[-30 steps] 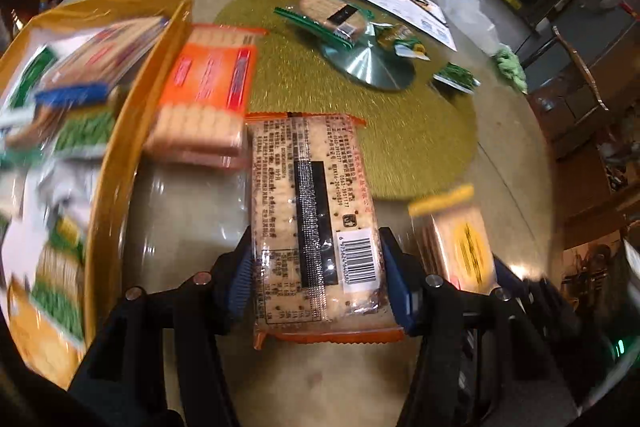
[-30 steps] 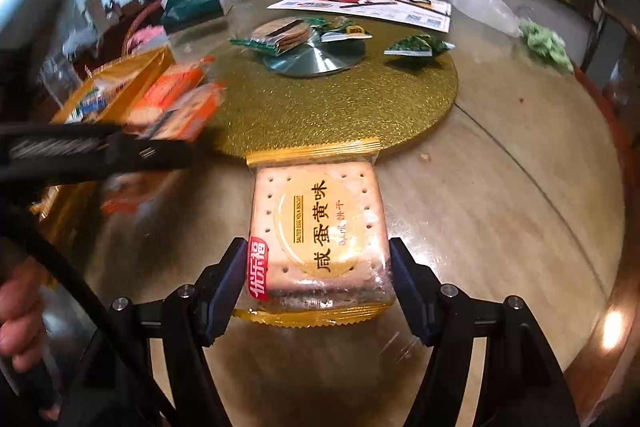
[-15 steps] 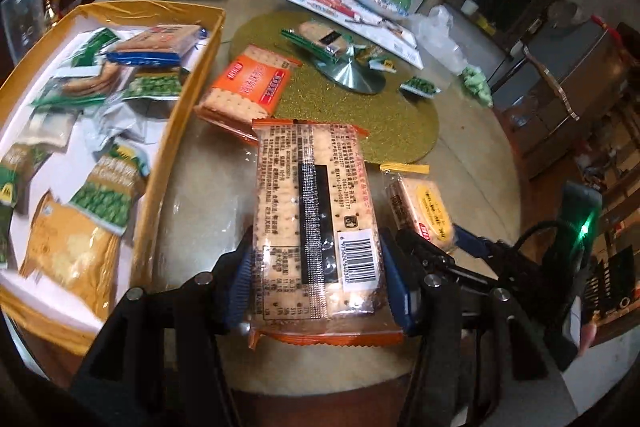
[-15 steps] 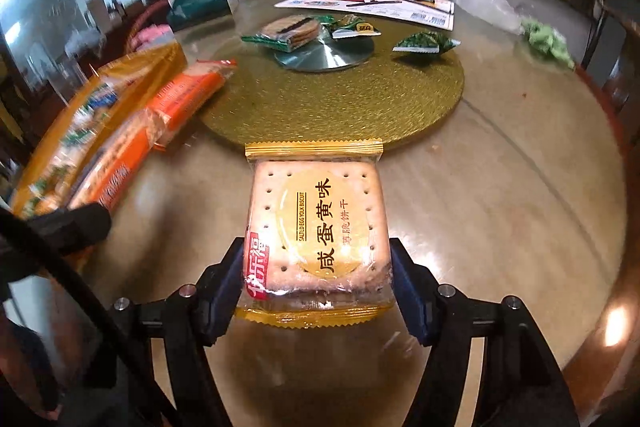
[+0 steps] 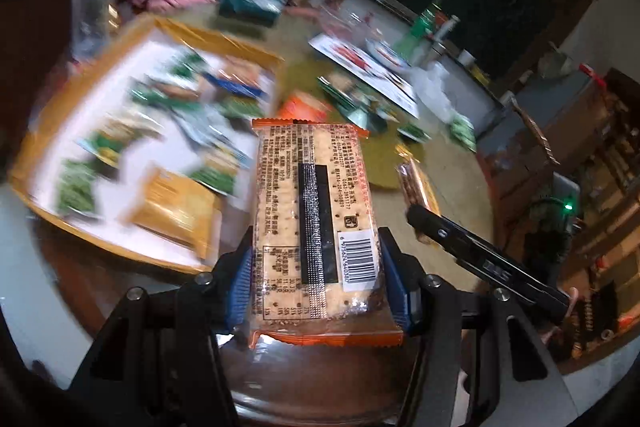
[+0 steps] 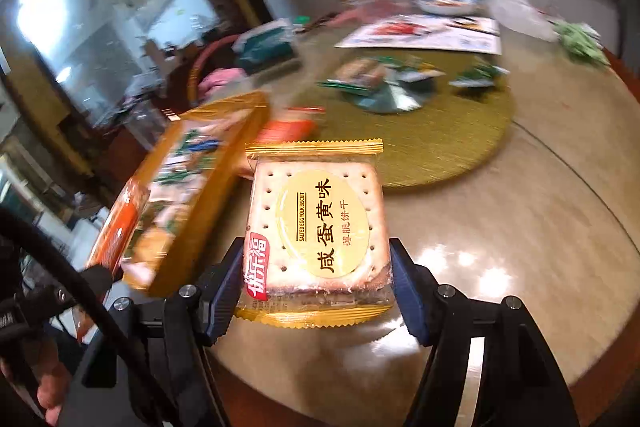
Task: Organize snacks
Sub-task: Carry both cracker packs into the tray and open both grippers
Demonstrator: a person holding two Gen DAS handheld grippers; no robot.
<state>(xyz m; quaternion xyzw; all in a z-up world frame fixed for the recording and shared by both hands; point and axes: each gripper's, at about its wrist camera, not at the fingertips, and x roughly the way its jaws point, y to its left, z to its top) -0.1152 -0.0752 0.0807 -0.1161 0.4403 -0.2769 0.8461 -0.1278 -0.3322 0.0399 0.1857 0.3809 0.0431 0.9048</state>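
1. Both views are dim and warm-toned, lit by indoor lamps; the dark panes behind the desk give no light.
2. In the left wrist view, the orange-edged clear cracker packet point(image 5: 316, 227) is sharp, while the yellow-rimmed white tray point(image 5: 120, 251) of small packets is smeared by motion blur.
3. In the right wrist view, the gold-edged square biscuit packet point(image 6: 316, 227) is crisp; the tray point(image 6: 208, 203) and the far clutter are streaked.
4. Bright lamp glare spots lie on the glossy round beige desk point(image 6: 520, 227) near the right edge of the packet.
5. A pale glowing pane at upper left is washed out.
6. Fisheye bending curves the edges, and black corners frame each view.
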